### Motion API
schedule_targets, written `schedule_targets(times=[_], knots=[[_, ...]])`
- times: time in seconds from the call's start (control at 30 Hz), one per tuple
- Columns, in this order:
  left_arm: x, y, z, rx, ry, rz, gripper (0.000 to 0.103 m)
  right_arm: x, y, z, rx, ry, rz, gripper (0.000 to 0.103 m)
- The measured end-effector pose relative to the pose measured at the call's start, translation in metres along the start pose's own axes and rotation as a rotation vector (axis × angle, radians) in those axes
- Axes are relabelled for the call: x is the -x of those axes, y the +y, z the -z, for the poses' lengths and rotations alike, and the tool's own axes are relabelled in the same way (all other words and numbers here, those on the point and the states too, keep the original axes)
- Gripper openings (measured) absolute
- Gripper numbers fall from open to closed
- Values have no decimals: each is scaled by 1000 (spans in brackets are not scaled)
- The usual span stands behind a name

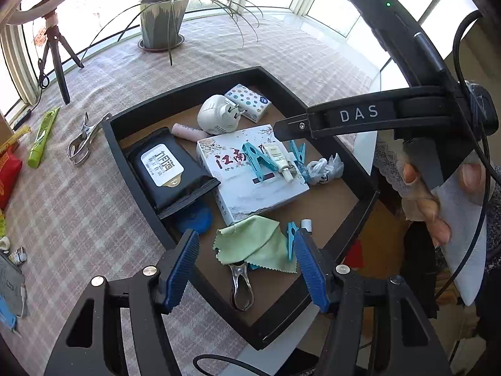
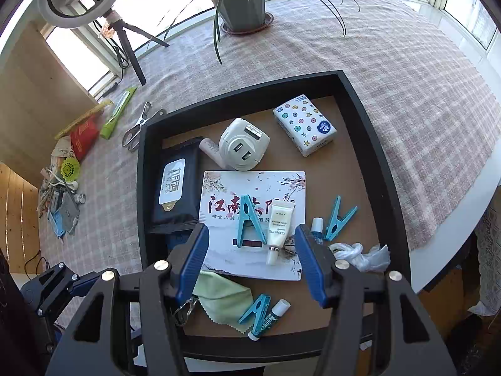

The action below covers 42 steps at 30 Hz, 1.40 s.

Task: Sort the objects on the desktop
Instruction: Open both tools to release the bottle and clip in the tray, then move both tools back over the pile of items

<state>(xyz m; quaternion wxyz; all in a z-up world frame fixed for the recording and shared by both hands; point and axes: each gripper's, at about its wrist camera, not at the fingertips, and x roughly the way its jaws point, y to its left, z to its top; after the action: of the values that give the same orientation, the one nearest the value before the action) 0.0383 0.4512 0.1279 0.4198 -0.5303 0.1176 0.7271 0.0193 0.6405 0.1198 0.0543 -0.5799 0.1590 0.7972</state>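
Observation:
A black tray (image 1: 188,94) (image 2: 142,203) on the checked tablecloth holds a white printed box (image 1: 250,194) (image 2: 225,194). On the box lie a teal peg (image 1: 260,159) (image 2: 249,222) and a white tube (image 1: 281,161) (image 2: 278,228). A green cloth (image 1: 253,241) (image 2: 219,297) and a metal clip (image 1: 241,285) lie at the tray's near end. My left gripper (image 1: 247,250) hangs open above the cloth with nothing between its pads. My right gripper (image 2: 252,241) stands open above the peg and tube, holding nothing.
Also in the tray: a black wipes pack (image 1: 169,169), a white plug adapter (image 2: 242,147), a tissue pack (image 2: 303,123). Left of it lie a metal clip (image 2: 136,131), a green packet (image 2: 117,116) and clutter. A plant pot (image 2: 242,3) and a tripod (image 2: 128,47) stand behind.

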Motion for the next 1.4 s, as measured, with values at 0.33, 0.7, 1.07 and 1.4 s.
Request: schedule_targets(times=[0.33,0.7,1.07,1.4], knots=[[30,72,19,156,-40,-78,59,-12,60,-15,103,14,-56,56],[85,176,66,392,-120,-175,59,-24,171,-37,298,42,-165,56],[142,294,158,703,-183,-292,59,-36,335,-46,581,94,-285,56],[169,381,213,937,-230,-322,53,-74,472,-35,757,226,-378,56]])
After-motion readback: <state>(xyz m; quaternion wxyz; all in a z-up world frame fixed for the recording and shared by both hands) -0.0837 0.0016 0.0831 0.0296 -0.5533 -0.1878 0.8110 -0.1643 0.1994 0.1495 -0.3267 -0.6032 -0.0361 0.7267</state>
